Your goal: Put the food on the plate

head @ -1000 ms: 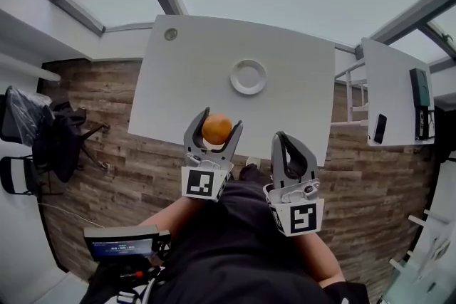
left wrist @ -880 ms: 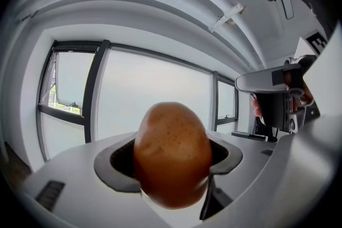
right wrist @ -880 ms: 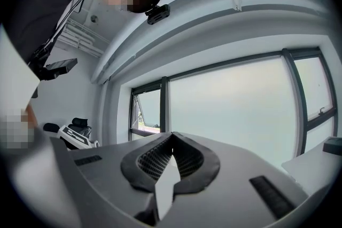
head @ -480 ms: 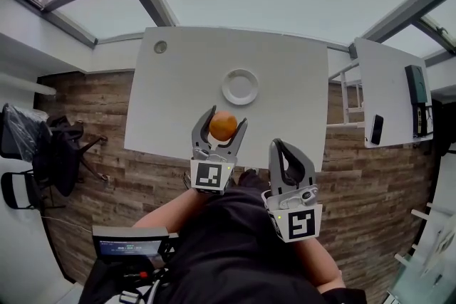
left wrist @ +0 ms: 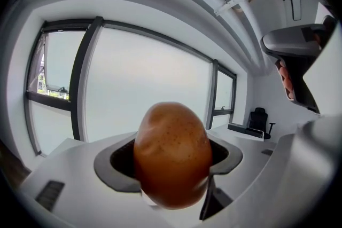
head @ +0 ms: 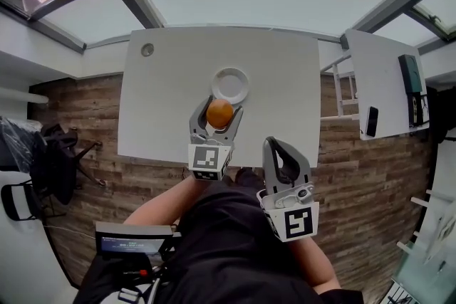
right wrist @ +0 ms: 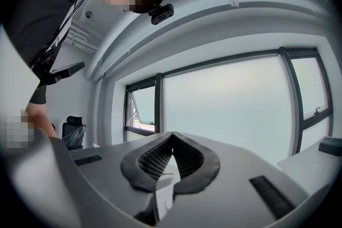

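White table (head: pixel 285 103) on wood floor (head: pixel 78 110); black chairs (head: pixel 53 153) at left.

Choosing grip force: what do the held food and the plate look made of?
Food: looks like a potato, or a plastic replica; matte brown skin with fine speckles. Plate: smooth white, maybe ceramic or plastic; too small to tell.

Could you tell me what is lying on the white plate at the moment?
The plate looks bare; its near rim is covered by the orange-brown food held in the left gripper.
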